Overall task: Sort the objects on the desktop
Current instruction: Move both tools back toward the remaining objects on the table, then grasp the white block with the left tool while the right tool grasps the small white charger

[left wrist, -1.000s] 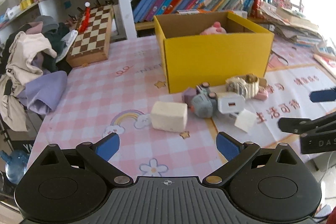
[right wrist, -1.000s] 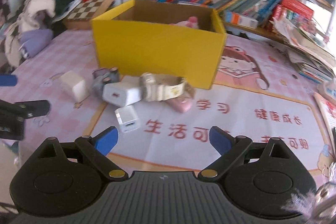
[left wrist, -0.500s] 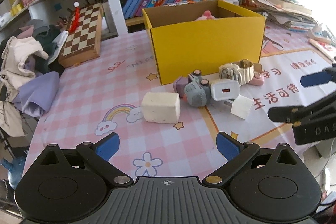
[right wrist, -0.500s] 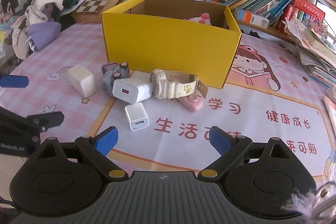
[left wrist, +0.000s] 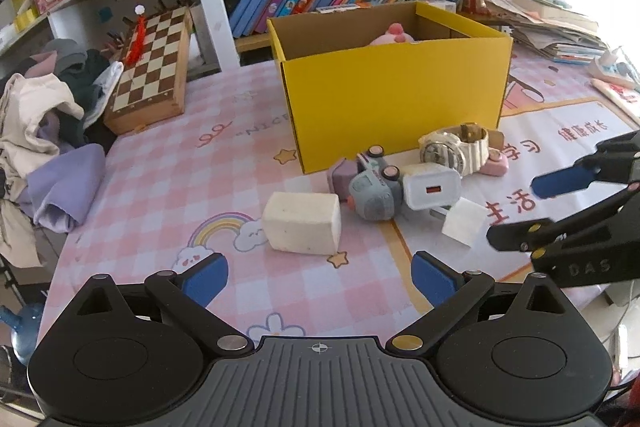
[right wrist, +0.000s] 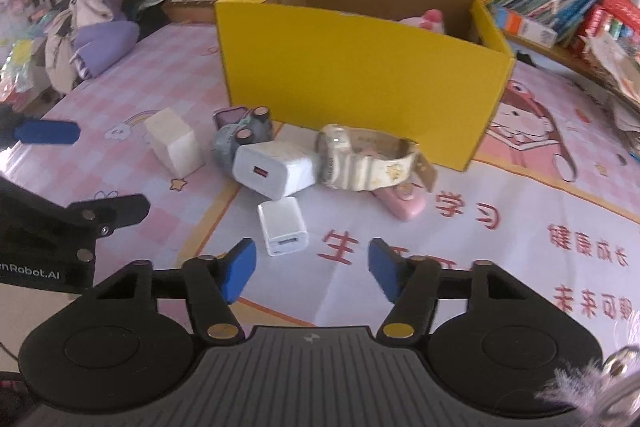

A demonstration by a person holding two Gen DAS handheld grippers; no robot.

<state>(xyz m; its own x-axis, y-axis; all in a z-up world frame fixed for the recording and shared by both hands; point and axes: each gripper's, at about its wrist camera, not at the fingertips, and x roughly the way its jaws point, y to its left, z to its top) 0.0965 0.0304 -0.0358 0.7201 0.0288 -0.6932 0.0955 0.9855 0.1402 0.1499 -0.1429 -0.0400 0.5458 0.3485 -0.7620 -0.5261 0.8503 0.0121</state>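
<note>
The right gripper [right wrist: 312, 269] now sits nearer the small white charger [right wrist: 283, 226], its blue fingers less widely spread than before.

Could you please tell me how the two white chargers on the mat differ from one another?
The larger charger has a red port, while the smaller charger has a pale one. The larger charger touches the watch; the smaller charger lies apart, nearest the right gripper. Both are white, boxy, and lie outside the yellow box.
</note>
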